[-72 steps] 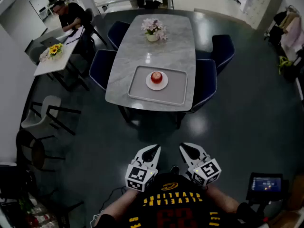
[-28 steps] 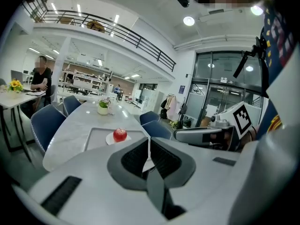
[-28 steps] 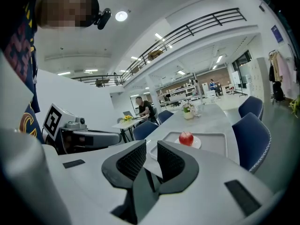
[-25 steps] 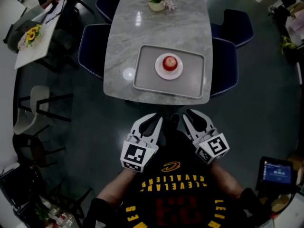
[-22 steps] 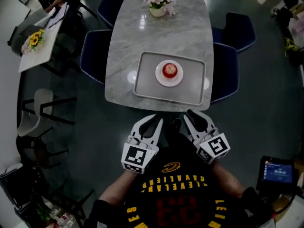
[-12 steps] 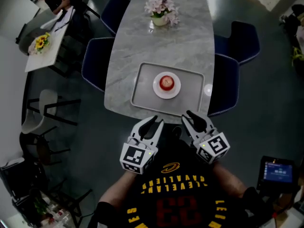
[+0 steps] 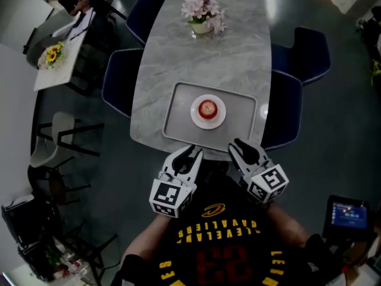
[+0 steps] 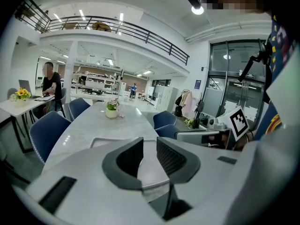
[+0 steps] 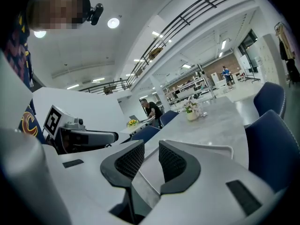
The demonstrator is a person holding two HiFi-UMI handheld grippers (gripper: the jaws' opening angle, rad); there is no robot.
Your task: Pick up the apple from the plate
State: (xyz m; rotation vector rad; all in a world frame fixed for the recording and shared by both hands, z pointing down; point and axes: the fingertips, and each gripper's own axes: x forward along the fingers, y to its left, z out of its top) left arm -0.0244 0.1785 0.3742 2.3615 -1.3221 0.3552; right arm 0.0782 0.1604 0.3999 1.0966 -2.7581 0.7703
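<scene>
Left gripper (image 7: 190, 152) first: its fingers (image 8: 129, 158) sit a little apart with a narrow slot between them, and all you see through the slot is grey surface, so it's holding nothing. Same for the right gripper (image 7: 239, 146): the ribbed pads (image 9: 126, 161) are slightly parted with nothing in between.

From the head view both sets of tips are right at the near edge of the marble table (image 7: 202, 52), just short of the near rim of the grey tray (image 7: 178, 124). Neither one touches anything on it.

The apple (image 7: 207, 108) is red and sits in the middle of a small white plate (image 7: 195, 113), which is on the tray. It's out ahead of the tips, between the lines of the two grippers and a bit nearer the left one's, clearly apart from both.

Further back on the table is a pot of pale flowers (image 7: 202, 14), and there are dark blue chairs (image 7: 119, 79) along the sides.
</scene>
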